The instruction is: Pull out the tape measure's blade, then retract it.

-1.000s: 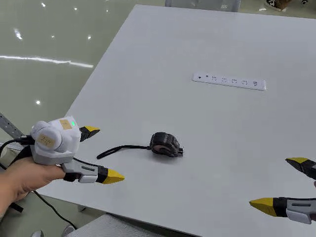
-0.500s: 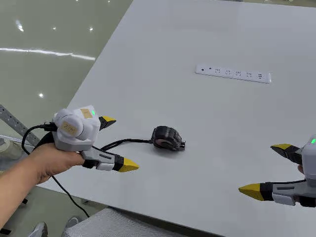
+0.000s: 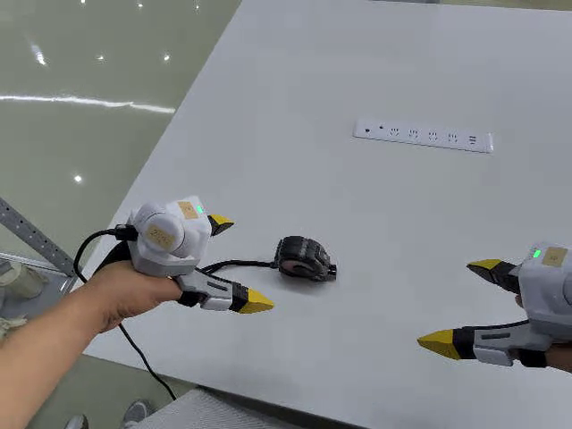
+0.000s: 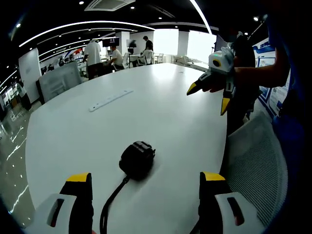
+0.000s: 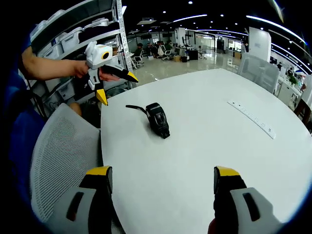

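Tape measure [image 3: 304, 258] near bench [image 3: 375, 63] front-left corner | left gripper [image 3: 240, 262] spread, just beside | right gripper [image 3: 458, 304] spread, well apart

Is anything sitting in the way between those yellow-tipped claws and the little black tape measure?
Nothing visible does. Bare table separates the tape measure from the open left gripper and right gripper. Its own strap trails toward the left one; the power strip lies far beyond.

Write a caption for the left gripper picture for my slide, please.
Open left gripper faces a black tape measure on the white table, with the right gripper open beyond it.
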